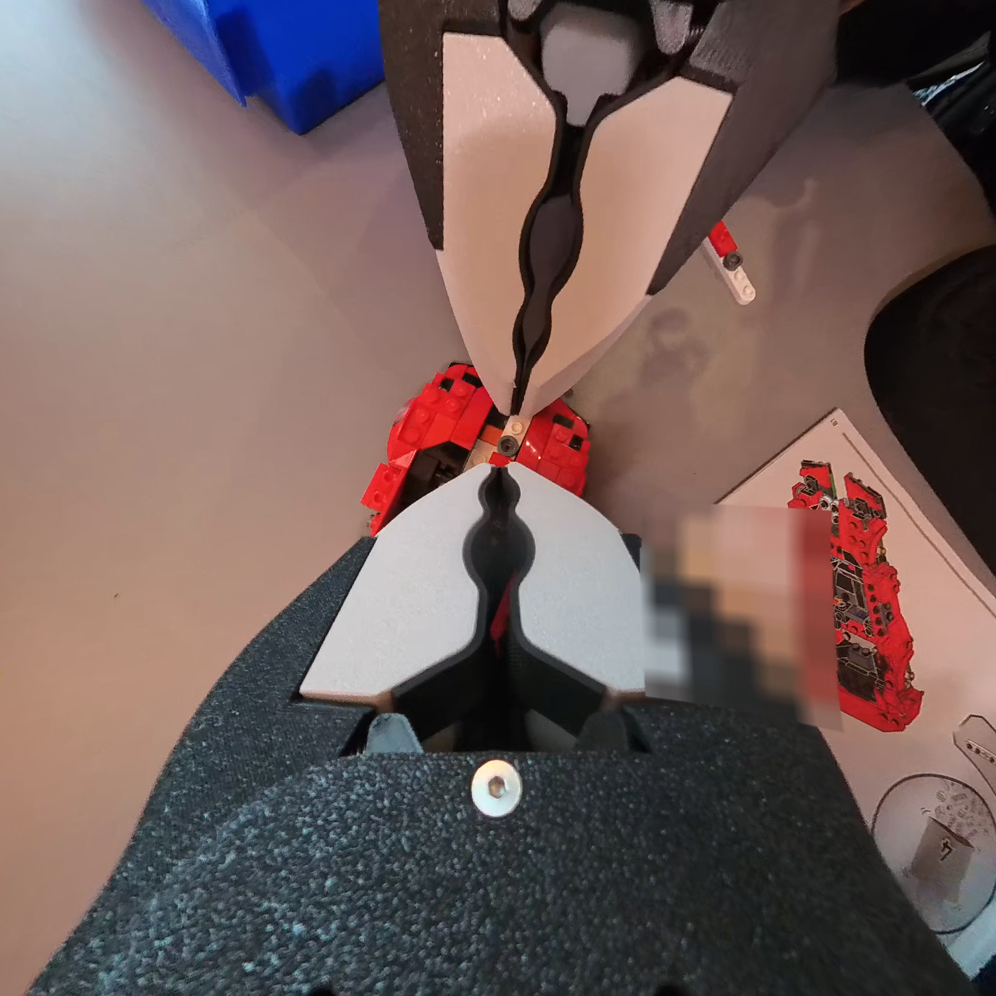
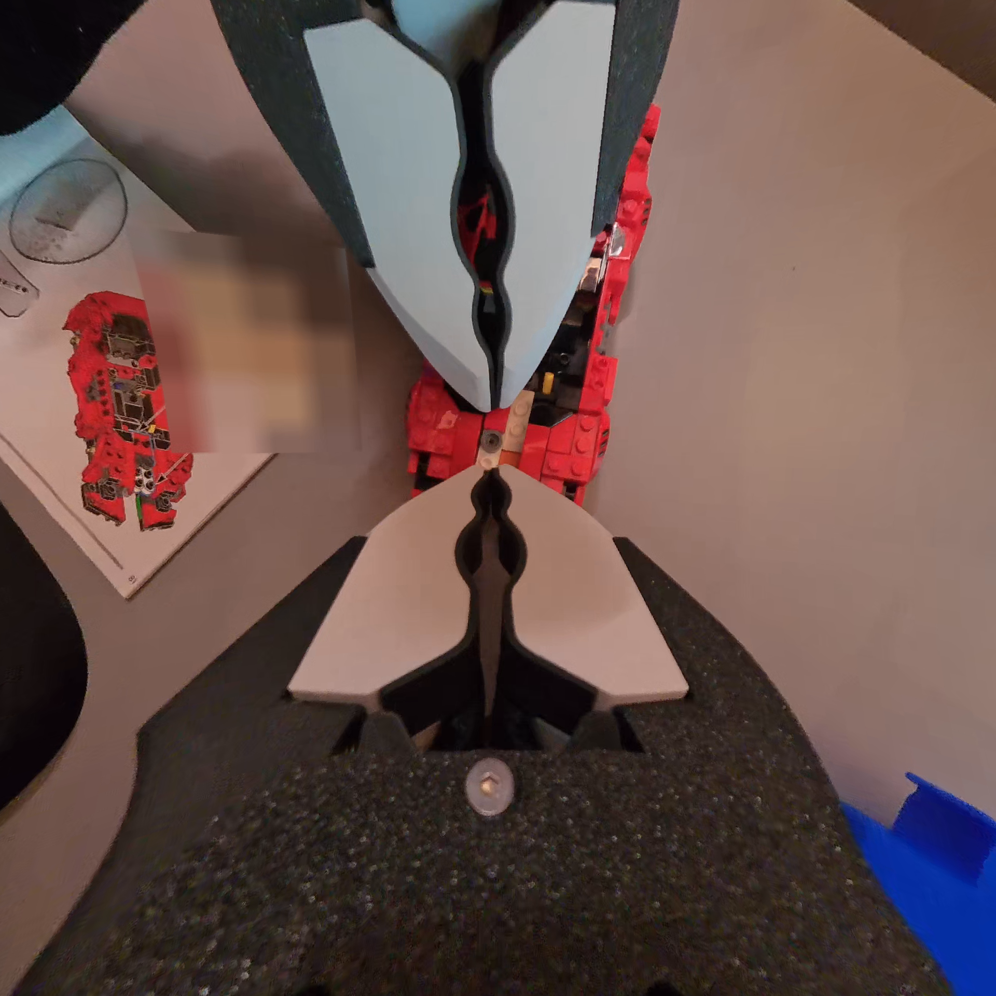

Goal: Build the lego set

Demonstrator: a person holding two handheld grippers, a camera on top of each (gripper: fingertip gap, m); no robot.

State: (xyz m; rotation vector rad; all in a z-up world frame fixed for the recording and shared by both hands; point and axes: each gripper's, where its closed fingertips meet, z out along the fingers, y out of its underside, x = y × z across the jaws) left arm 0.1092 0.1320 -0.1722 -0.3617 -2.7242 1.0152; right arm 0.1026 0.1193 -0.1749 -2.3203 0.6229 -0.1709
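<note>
A partly built red lego car lies on the grey table and also shows in the right wrist view. A small white plate with a black round piece beside it sits on the car's middle; the plate also shows in the right wrist view. My right gripper comes in from the far side, shut, with its tips pinching the plate's end. My left gripper is shut, its tips down on the car just short of the plate, opposite the right one.
An open instruction booklet lies right of the car, and shows on the left in the right wrist view. A loose white and red lego piece lies behind it. A blue bin stands at the far left. A dark rounded object is at the table's right edge. The grippers are tip to tip, or close to it. Both grippers' tips are roughly 20 centimetres from the dark rounded object.
</note>
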